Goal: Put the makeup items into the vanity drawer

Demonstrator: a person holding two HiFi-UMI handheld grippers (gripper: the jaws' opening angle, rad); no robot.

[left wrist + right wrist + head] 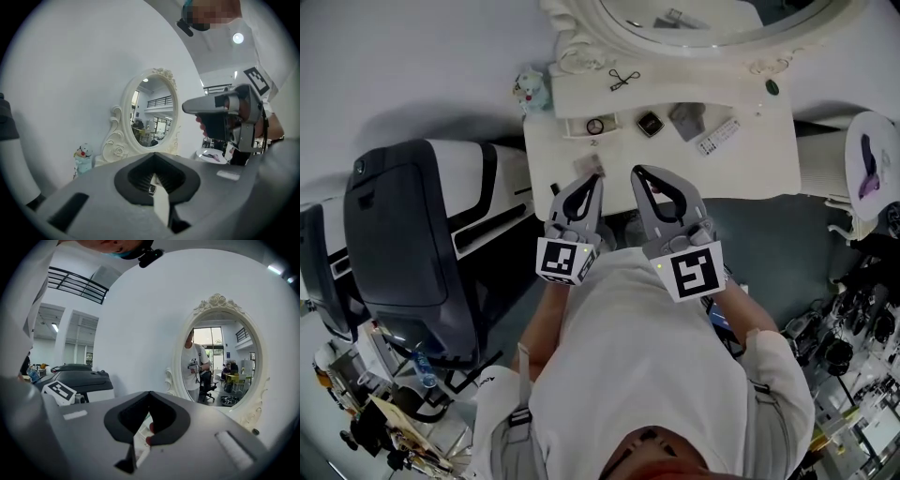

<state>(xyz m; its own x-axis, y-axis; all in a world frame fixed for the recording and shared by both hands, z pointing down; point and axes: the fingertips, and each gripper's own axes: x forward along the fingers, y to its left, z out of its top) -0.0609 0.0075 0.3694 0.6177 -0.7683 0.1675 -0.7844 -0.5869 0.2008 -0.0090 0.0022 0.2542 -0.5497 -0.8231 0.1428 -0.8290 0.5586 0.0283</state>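
A white vanity table (769,159) stands under an oval mirror (712,23). On its top lie a black eyelash curler (623,79), a round item (595,126), a square dark compact (651,123), a grey pouch (686,120), a white palette (718,137) and a small card (588,165). My left gripper (597,179) and right gripper (638,172) hover side by side over the table's front edge, both shut with nothing in them. In the left gripper view the left gripper (153,154) points level at the mirror (154,117). The right gripper (150,393) does the same in its own view.
A large black and white machine (412,244) stands left of the vanity. A small figurine (532,91) sits at the vanity's back left corner. A round white side table (872,155) with a purple item stands on the right, with cluttered gear (853,337) below it.
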